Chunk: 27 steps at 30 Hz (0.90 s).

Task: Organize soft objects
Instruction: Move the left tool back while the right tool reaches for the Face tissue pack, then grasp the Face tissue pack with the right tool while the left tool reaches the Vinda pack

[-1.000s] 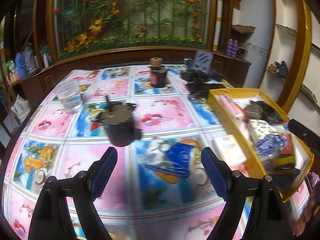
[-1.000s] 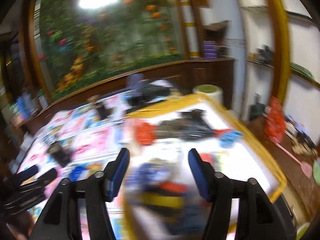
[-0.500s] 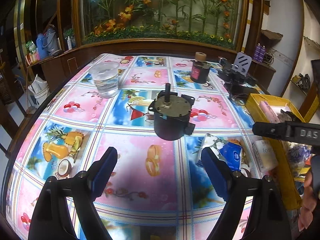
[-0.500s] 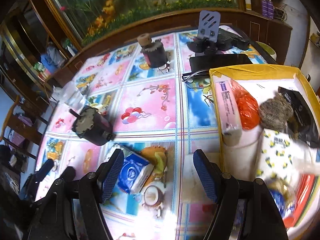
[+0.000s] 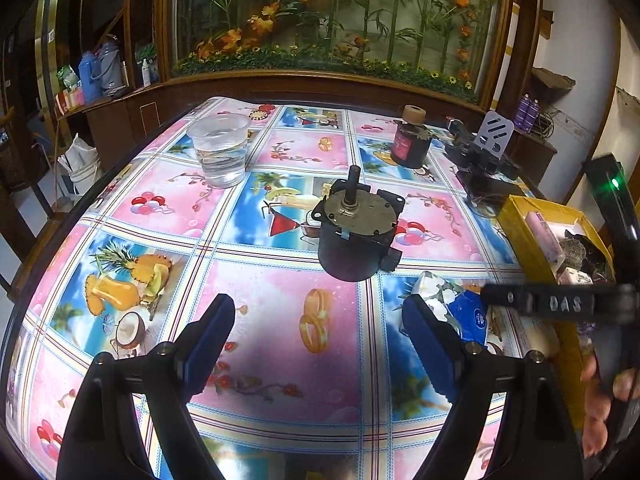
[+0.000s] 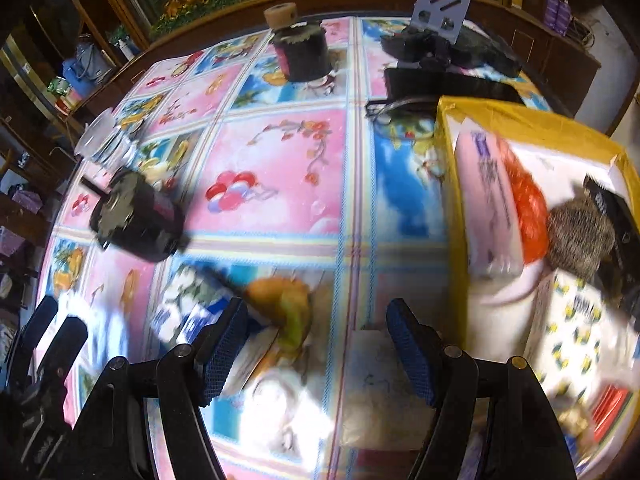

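A blue-and-white tissue pack point(image 5: 460, 308) lies on the patterned tablecloth, just right of my left gripper point(image 5: 318, 340), which is open with nothing between its fingers. In the right wrist view the same pack point(image 6: 180, 316) lies left of my right gripper point(image 6: 316, 350). That gripper is open and points down at the table. A flat white soft pack point(image 6: 372, 384) lies below it, next to the yellow box point(image 6: 448, 128). The box holds a pink pack point(image 6: 488, 200), an orange bag point(image 6: 528, 200), a grey scrubber point(image 6: 580, 236) and a yellow-dotted white pack point(image 6: 580, 320).
A black motor point(image 5: 356, 232) stands mid-table ahead of the left gripper. Behind it are a cup of water point(image 5: 220, 152), a dark jar point(image 5: 410, 140) and black devices with a grey stand point(image 5: 496, 136). A hand point(image 5: 600, 400) shows at the right edge.
My right gripper swung from above the yellow box down and left to the table beside it. The left view shifted left, so the motor is now central and the tissue pack lies to the right.
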Motion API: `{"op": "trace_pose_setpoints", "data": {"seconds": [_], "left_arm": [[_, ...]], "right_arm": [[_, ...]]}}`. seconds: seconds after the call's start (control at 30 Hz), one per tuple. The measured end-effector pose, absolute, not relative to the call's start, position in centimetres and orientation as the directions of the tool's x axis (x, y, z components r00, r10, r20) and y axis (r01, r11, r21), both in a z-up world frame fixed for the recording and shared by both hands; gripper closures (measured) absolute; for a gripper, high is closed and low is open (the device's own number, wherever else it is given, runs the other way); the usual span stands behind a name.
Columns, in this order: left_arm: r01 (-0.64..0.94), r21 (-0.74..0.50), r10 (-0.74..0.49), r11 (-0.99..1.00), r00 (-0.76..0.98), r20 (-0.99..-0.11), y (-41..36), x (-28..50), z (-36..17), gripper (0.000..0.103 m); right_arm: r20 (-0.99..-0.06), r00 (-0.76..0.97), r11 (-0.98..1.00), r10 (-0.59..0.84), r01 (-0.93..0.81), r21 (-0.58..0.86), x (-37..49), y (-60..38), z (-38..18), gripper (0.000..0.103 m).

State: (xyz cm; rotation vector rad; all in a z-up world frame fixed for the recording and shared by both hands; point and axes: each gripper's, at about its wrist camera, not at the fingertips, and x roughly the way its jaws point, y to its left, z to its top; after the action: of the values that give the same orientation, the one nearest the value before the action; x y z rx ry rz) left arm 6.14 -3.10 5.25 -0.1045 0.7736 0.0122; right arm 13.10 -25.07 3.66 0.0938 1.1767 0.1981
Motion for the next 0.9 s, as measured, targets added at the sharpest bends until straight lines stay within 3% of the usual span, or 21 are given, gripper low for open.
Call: {"op": "trace_pose_setpoints", "data": {"seconds": [0.13,0.27,0.47,0.77,0.9], "left_arm": [[-0.050,-0.090,-0.027,0.995,0.718,-0.696,-3.0,6.1,5.3,0.018],[-0.050,-0.090,-0.027,0.995,0.717,-0.697,-3.1,6.1,5.3,0.018],[-0.047,-0.083,-0.024,0.995,0.714,-0.700,-3.4,6.2,5.3,0.018],[-0.044,-0.078,-0.024,0.996,0.711,-0.703,-3.6,6.3,5.1,0.018],[-0.040,-0.084,-0.031,0.996,0.710,-0.704,-3.7,6.3,5.1,0.018]], "right_arm": [[-0.905,0.317,0.958,0.284,-0.142,0.251,9.1,-23.7,3.8,0.024],[-0.844,0.257,0.877,0.470,-0.247,0.413,4.7,-21.8,5.2,0.024],[-0.859,0.390,0.939,0.332,-0.222,0.262,4.2,-24.2,7.2,0.024],[-0.915,0.348,0.970,0.202,-0.203,0.137,5.1,-24.7,3.9,0.024],[-0.919,0.309,0.953,0.243,-0.254,0.167,3.9,-23.8,3.7,0.024]]}}
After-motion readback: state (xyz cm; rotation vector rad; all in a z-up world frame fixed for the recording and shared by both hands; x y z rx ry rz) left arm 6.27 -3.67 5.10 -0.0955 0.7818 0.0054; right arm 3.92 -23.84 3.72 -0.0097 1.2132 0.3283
